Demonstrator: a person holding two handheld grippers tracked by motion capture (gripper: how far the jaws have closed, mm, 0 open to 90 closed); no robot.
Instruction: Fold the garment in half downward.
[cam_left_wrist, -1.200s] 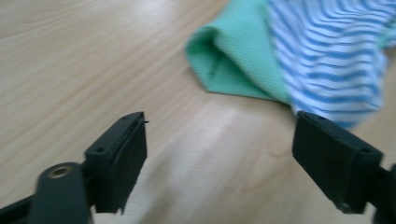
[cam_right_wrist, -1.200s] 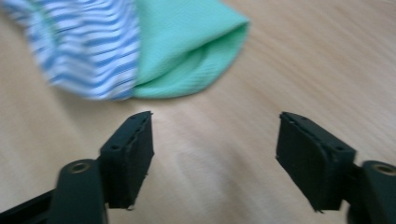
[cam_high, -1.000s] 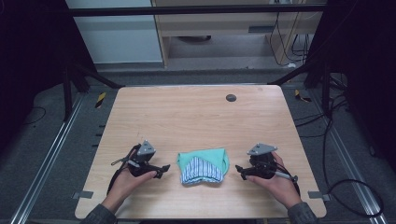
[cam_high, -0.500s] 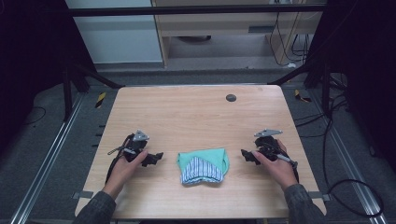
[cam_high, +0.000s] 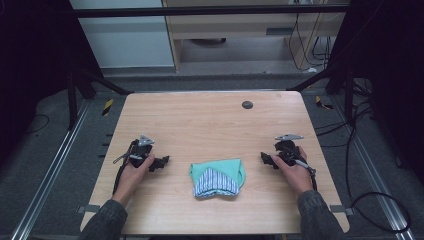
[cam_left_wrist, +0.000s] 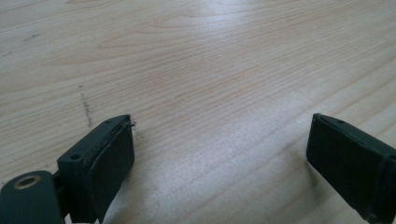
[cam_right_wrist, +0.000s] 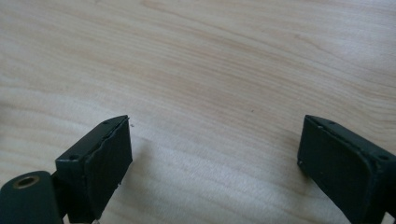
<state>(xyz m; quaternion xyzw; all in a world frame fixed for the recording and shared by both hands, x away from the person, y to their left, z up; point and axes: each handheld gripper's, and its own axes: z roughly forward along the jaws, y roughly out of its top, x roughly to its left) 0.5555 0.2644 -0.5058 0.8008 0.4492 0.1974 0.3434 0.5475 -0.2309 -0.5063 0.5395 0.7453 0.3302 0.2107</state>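
Between left claw (cam_high: 164, 162) and right claw (cam_high: 265, 159), apart from both, folded cloth (cam_high: 217, 177)

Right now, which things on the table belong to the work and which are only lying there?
Belong to the work:
folded green and striped cloth
left gripper, open, beside the cloth
right gripper, open, beside the cloth

Only lying about:
small dark round thing near the table's far edge

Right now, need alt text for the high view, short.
A folded teal and striped cloth lies near the front of a wooden table, with a person's left gripper and right gripper resting on either side, both clear of it. A small dark disc sits near the far edge.
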